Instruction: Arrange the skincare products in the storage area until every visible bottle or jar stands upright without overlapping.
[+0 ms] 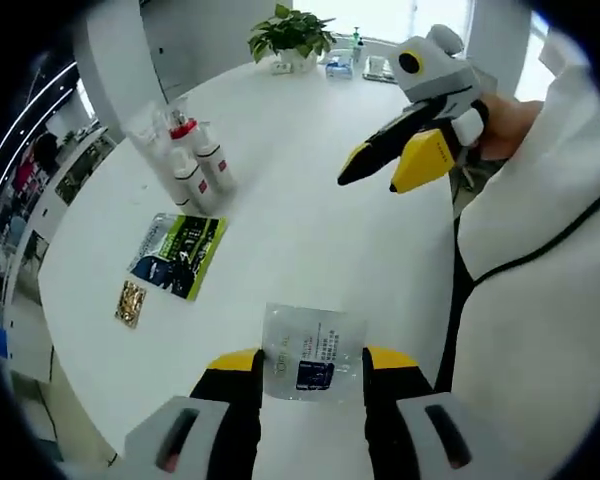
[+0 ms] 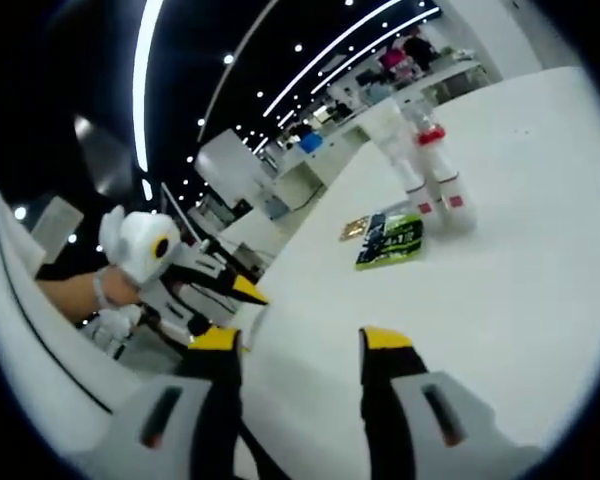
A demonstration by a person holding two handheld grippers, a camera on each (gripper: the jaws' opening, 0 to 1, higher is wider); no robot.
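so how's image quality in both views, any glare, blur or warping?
Left gripper view: even bright light, window blown out behind the potted plant, clear sachet between the left tool tips is sharp, table edge bows. Right gripper view: softer and blurrier, bottles smeared, ceiling light strips curve strongly, dark ceiling against a bright table.

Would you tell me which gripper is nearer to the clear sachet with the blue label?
Left. The left gripper has the clear sachet between its open jaws, while the right gripper hangs apart from it over the table.
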